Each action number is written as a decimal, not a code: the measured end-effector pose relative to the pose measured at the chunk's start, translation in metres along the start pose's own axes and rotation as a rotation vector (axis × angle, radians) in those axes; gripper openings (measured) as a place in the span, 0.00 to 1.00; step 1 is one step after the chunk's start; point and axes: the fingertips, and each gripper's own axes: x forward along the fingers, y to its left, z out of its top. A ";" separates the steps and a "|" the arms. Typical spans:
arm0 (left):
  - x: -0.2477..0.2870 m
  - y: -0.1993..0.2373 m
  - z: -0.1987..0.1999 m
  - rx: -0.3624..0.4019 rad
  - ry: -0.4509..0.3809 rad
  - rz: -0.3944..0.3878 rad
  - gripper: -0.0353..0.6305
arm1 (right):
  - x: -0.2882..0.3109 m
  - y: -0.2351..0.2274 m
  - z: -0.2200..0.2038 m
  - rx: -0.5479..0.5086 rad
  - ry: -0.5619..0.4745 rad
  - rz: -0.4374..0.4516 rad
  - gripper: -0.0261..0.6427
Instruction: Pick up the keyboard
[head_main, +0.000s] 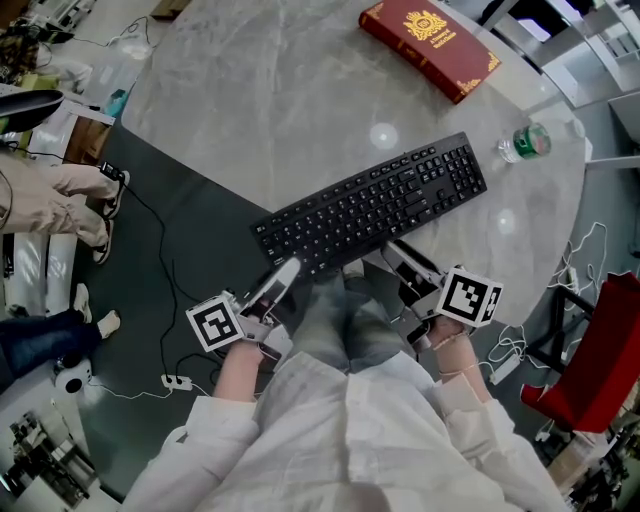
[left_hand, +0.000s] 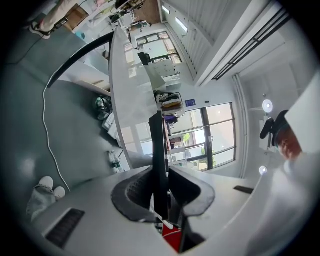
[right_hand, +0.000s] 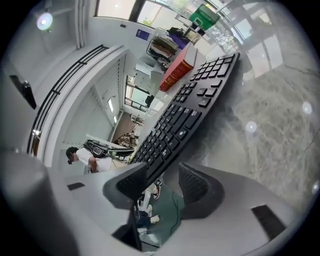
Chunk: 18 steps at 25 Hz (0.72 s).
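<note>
We found the grey marbled round tabletop (head_main: 250, 100) bare to the left and far side of the long black plastic keyboard (head_main: 375, 205), which barred the near edge. A free strip ran between it and the red hardback book with a gold crest (head_main: 430, 40) at the far side. A clear plastic bottle with a green label (head_main: 526, 143) stood at the right rim.

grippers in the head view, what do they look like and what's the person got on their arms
The left gripper and right gripper match: pale grey moulded bodies tapering to two jaws lined with dark ribbed pads. Each carries a white cube printed with black square markers. The person wears loose white sleeves.
</note>
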 end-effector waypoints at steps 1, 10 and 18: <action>0.000 -0.001 0.000 -0.001 -0.001 -0.001 0.18 | 0.001 -0.001 0.001 0.015 -0.004 0.009 0.31; 0.002 -0.004 0.000 -0.025 0.013 0.004 0.18 | 0.004 -0.026 0.011 0.186 -0.035 -0.024 0.33; 0.001 -0.009 0.000 -0.033 0.028 0.002 0.18 | 0.006 -0.035 0.023 0.246 -0.063 0.001 0.33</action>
